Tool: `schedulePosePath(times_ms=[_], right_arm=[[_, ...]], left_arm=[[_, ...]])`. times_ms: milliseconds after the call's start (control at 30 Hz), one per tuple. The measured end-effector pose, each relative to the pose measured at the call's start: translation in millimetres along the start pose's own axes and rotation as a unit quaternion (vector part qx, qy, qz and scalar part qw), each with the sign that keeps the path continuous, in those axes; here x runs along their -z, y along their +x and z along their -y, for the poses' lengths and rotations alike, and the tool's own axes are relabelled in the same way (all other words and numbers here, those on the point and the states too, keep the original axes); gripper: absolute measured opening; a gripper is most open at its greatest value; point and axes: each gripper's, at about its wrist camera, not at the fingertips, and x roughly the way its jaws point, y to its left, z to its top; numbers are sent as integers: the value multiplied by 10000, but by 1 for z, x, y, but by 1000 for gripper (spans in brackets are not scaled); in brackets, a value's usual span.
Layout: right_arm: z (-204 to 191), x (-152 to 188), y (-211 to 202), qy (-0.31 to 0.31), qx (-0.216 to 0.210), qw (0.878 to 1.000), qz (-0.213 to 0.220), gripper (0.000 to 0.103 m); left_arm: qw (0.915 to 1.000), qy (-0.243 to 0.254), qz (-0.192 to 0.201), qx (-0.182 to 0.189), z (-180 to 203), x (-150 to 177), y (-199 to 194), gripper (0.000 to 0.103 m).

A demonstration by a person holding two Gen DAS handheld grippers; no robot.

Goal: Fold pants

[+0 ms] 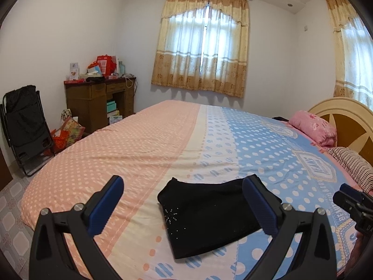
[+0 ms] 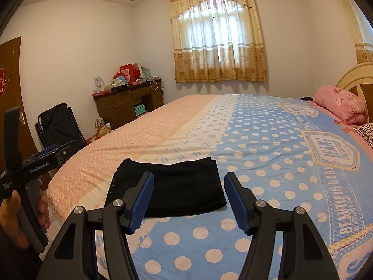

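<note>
Already folded, black pants (image 1: 209, 214) on bedspread (image 1: 139, 144) beyond both grippers' wide, empty jaws

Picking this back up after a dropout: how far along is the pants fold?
Looks nearly finished. Done: the black pants lie as a compact folded rectangle on the polka-dot bedspread, edges roughly stacked. In hand: nothing; the left tool and right tool are both open above the bed, gripping no fabric. Left: probably just a final tidy or another fold, if a smaller bundle is wanted.
</note>
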Motion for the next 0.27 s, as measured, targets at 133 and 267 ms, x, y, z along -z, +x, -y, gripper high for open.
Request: schedulePosePath(times_ms=[133,267], right_arm=[[0,1,1,-21,-3,10000,-26,64],[0,2,0,-27,13,10000,-17,64]], left_arm=[[10000,46,-14,64,0,3,2,103],[9999,123,17,116,4,4,2,103]])
